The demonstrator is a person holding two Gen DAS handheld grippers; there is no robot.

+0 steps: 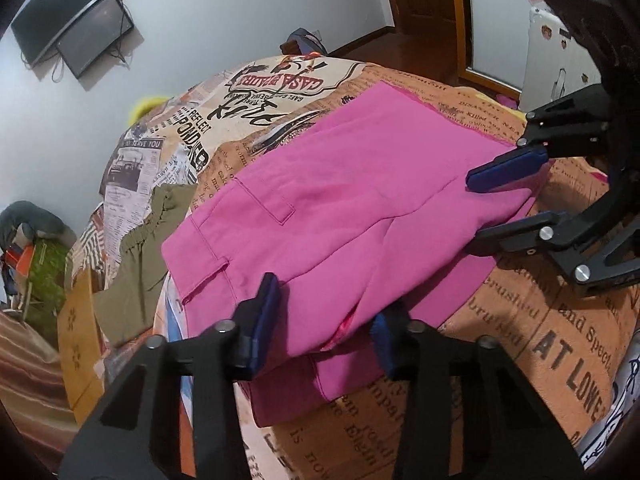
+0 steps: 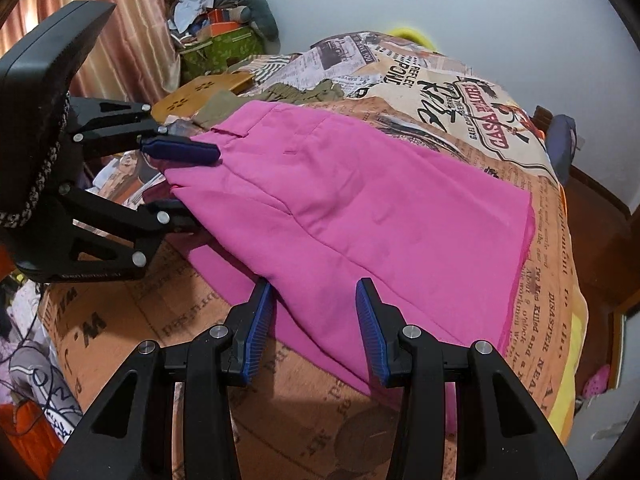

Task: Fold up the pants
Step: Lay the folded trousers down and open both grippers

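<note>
Pink pants (image 1: 352,184) lie folded on a bed with a newspaper-print cover (image 1: 540,320); they also show in the right wrist view (image 2: 380,216). My left gripper (image 1: 324,320) is open, its fingers astride the near folded edge of the pants by the waistband. It shows in the right wrist view (image 2: 192,184), one finger above and one below the cloth. My right gripper (image 2: 314,320) is open at the near edge of the pants. It shows in the left wrist view (image 1: 484,208), its fingers above and below the pants' edge.
An olive-green garment (image 1: 136,264) lies beyond the pants near the bed's edge, beside a wooden board (image 2: 200,92). Clutter and a green box (image 2: 224,48) stand by the curtain. A dark screen (image 1: 80,24) hangs on the wall.
</note>
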